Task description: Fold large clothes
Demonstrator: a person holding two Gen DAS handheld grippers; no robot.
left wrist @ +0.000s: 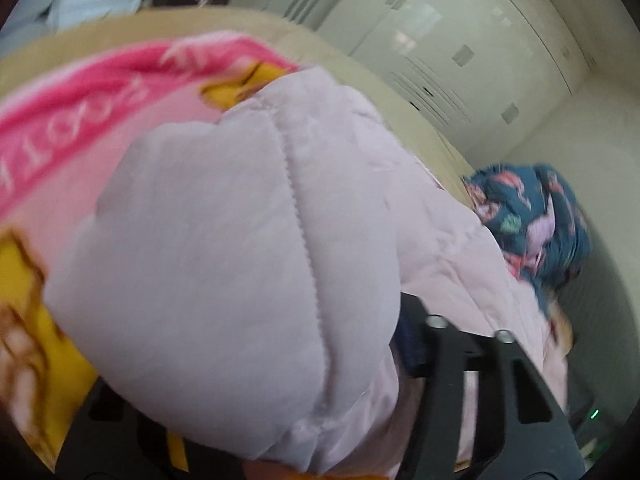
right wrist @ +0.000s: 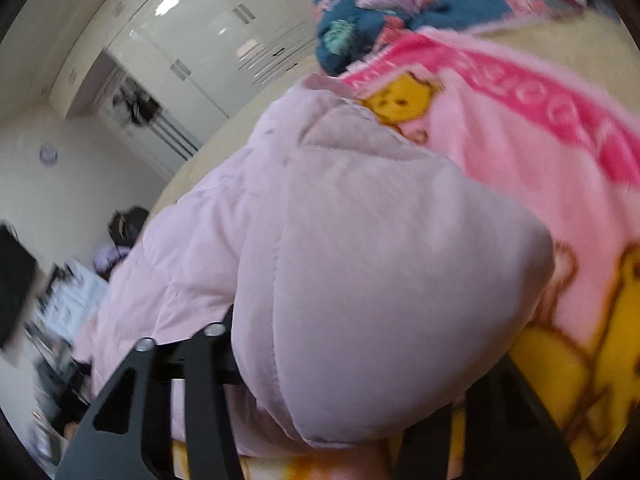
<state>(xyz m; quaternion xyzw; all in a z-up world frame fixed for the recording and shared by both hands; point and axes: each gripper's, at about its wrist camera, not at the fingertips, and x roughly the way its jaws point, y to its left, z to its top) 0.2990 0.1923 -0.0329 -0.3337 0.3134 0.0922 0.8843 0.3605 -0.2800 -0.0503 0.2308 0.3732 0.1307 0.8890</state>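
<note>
While we lift: both tools bite the pale pink padded jacket (left wrist: 208, 220).
Left tool (left wrist: 400, 344): clamped on jacket.
Right tool (right wrist: 240, 360): likewise, keeping the fold even.
Beyond both: cartoon blanket (right wrist: 520, 184).

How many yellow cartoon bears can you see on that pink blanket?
3 in the right wrist view: one small bear face beside the puffy jacket, two larger bears lower right. Others may be hidden.

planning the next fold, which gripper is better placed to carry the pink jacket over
Neither stands out: the left gripper and right gripper each appear bunched into the pink jacket, on the cartoon blanket.
</note>
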